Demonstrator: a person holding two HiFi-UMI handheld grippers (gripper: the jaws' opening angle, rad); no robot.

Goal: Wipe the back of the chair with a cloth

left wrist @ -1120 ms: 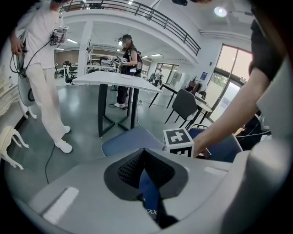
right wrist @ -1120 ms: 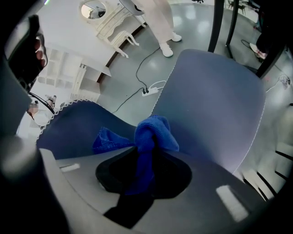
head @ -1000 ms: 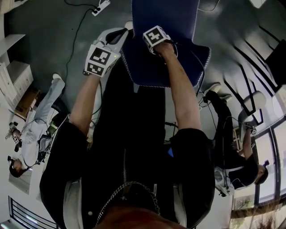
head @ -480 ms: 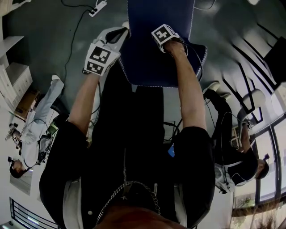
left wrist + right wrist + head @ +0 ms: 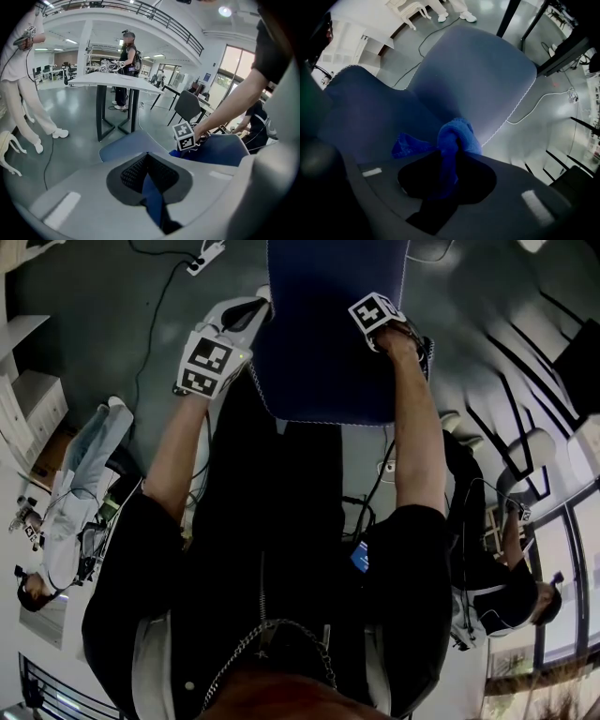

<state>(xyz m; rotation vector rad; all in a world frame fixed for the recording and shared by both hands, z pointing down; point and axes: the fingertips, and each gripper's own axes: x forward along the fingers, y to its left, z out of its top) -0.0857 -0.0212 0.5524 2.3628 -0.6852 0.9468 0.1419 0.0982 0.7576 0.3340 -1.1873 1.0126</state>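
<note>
Gripping a bunched blue cloth (image 5: 457, 138) in the right gripper (image 5: 445, 176), jaws clamped on it, pressing it to the dark blue back of the chair (image 5: 319, 362) near the right edge. Pinching that back's left edge with the left gripper (image 5: 150, 180), jaws closed on the fabric. Past the cloth, the paler seat (image 5: 473, 65). Farther off, a table (image 5: 117, 82) with a person (image 5: 127, 61) standing behind it, and a power strip (image 5: 211, 253) on the grey floor

Left tool (image 5: 151, 185) and right tool (image 5: 442, 190), both clamped, held out ahead.
</note>
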